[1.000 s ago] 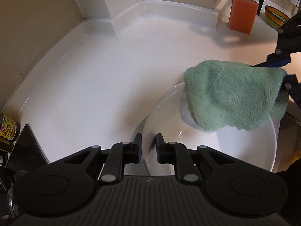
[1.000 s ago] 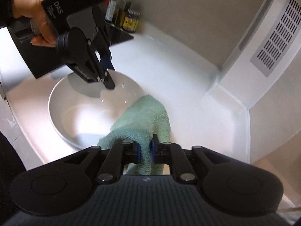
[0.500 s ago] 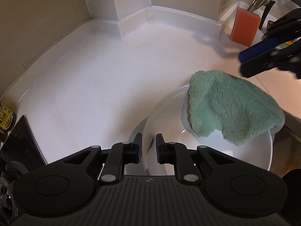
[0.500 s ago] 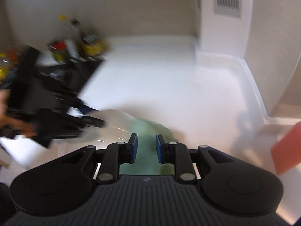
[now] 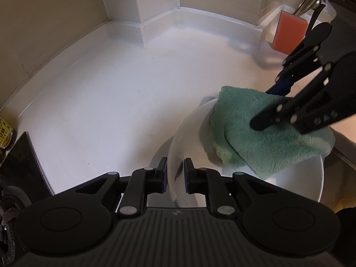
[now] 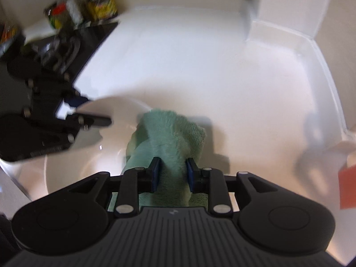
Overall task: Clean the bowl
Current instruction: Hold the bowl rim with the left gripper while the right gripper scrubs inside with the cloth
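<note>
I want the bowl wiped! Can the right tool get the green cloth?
Probably yes. The right tool already has the green cloth between its opening jaws, nothing blocking it. The left tool is closing on the bowl rim.

No legible text (labels blurred)

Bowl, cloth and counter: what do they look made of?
Bowl: likely glazed ceramic, white, glossy with highlights. Cloth: green plush microfibre or fleece by its fuzzy nap and soft folds. Counter: smooth white, faintly speckled, perhaps solid-surface or stone; cannot tell which.
</note>
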Action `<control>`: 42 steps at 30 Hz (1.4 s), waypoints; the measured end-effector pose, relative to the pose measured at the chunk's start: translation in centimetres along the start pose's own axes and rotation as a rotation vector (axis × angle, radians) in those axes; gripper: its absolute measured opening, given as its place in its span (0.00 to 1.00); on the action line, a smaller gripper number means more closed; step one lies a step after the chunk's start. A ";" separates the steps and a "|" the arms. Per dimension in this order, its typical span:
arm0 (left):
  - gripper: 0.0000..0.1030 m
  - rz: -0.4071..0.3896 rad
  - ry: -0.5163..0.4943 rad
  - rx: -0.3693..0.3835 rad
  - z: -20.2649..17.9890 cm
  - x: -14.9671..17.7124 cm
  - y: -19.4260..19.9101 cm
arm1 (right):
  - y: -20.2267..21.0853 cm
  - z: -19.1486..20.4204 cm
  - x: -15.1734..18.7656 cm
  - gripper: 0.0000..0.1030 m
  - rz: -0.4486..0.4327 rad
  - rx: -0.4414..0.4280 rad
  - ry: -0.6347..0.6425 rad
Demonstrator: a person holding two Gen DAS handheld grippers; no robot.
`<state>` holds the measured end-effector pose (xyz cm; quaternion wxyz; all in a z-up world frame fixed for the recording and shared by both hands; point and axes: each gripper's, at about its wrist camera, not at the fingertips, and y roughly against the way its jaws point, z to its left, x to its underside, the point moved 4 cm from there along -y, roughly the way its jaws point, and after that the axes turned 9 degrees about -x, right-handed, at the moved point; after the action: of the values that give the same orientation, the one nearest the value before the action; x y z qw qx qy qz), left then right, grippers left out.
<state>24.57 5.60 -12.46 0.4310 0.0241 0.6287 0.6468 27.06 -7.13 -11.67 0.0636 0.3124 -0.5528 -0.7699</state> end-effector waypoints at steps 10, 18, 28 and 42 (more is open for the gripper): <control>0.11 -0.055 -0.230 0.094 -0.5 -1.1 -0.6 | -1.3 1.6 -2.6 0.17 0.094 0.029 0.348; 0.11 -0.057 -0.172 0.118 0.1 -1.9 -1.3 | -2.9 3.8 -4.7 0.19 0.174 -0.102 0.763; 0.14 0.041 0.213 -0.038 0.3 1.2 0.7 | -2.3 2.0 -4.0 0.19 0.126 -0.116 0.480; 0.11 0.034 -0.180 0.078 1.6 -2.1 -2.5 | -2.1 2.1 -3.1 0.20 0.203 -0.070 0.724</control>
<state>28.17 5.20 -13.16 0.4735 0.1095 0.6117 0.6241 28.83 -3.25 -11.86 0.3414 0.5057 -0.4959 -0.6179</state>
